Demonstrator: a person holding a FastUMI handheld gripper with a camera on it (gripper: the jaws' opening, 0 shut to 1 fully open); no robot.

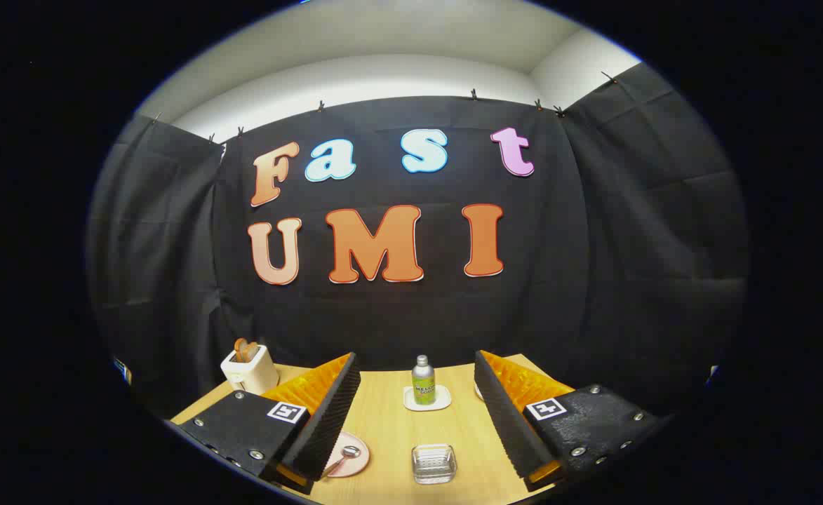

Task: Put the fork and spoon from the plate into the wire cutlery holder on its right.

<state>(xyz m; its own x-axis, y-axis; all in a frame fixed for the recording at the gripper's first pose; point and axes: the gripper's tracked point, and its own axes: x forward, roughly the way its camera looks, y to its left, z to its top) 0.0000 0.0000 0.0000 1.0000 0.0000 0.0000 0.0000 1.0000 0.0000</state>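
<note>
The jaws (411, 428) stand wide apart with nothing between them, held high and back from the light wooden counter (390, 421), which reads as a starting pose that keeps the whole work area in sight before any reach. The round pink plate (352, 456) lies near the counter's front edge, partly hidden behind the left finger, and a metal spoon (344, 457) rests on it with its bowl toward the counter's middle; whether the fork lies there too cannot be told, since the finger covers that part. Just to the plate's right, also near the front edge, sits the small square wire cutlery holder (433, 463), set close so each piece travels a short way. Toward the back edge a green-labelled metal bottle (423, 381) stands upright on a white square coaster (439, 403), and a white toaster with bread slices (250, 368) occupies the back left corner, both well clear of the working path
</note>
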